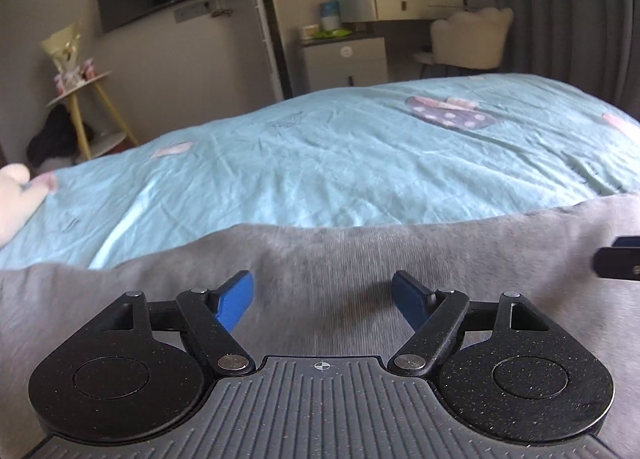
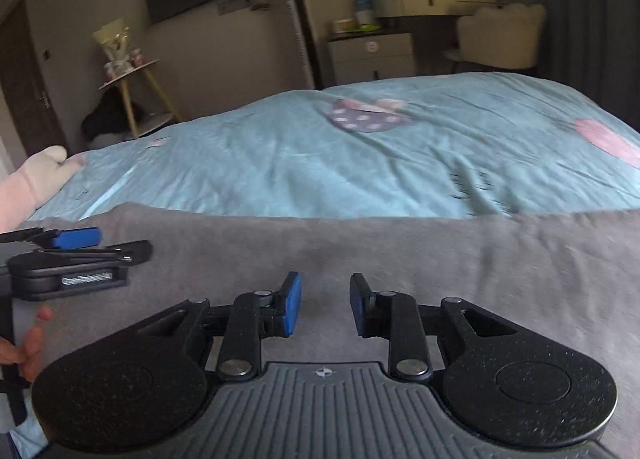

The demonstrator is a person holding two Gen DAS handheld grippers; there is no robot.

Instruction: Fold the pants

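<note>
Left gripper (image 1: 322,293): its blue fingers (image 1: 236,301) stand wide apart, with nothing between them but gray cloth below.
Right gripper (image 2: 325,305): its fingers (image 2: 291,305) are a little way apart and hold nothing.
Pants (image 1: 320,255): gray and soft, spread flat on the bed right under both grippers; their far edge runs across from side to side.
Hand (image 2: 30,343): seen at the left edge of the right view, wrapped on the left gripper's handle.
Bed cover (image 1: 340,163): light blue with pink and purple pictures, wrinkled, past the pants.
Stool (image 1: 86,115): round top, yellow legs, by the wall.
Dressing table (image 1: 416,5): far back, with bottles on it and a pale chair (image 1: 468,41) beside it.
</note>
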